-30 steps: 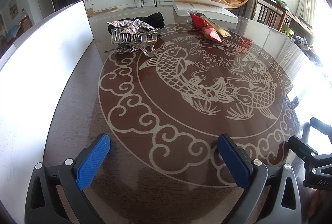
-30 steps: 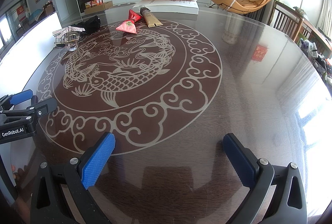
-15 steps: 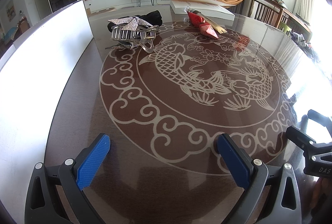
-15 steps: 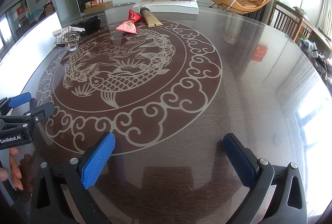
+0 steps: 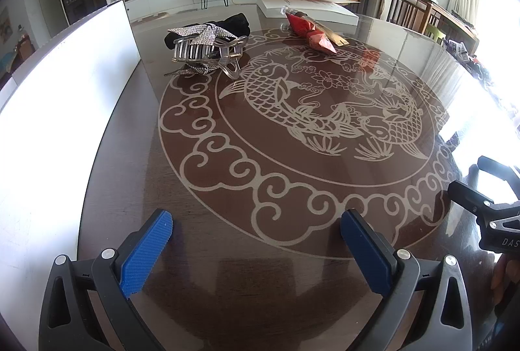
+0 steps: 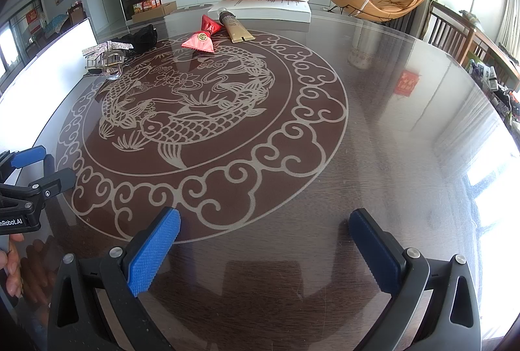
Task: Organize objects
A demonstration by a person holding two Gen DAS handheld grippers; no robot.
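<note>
A silver rhinestone hair claw (image 5: 208, 50) lies at the far left of the round table, also in the right wrist view (image 6: 107, 58). A black cloth item (image 5: 237, 23) sits just behind it. A red pouch (image 5: 310, 32) and a gold tube (image 6: 234, 26) lie at the far side. My left gripper (image 5: 256, 240) is open and empty over the near table edge. My right gripper (image 6: 265, 245) is open and empty, to the right of the left one. Both are far from the objects.
A white flat box (image 6: 266, 6) lies at the table's far edge. A white panel (image 5: 58, 84) stands along the left side. The glass table top (image 6: 406, 156) carries a fish pattern. Chairs (image 6: 455, 39) stand at the right.
The left gripper has shifted slightly forward and toward the hair claw. The right gripper has not moved.
</note>
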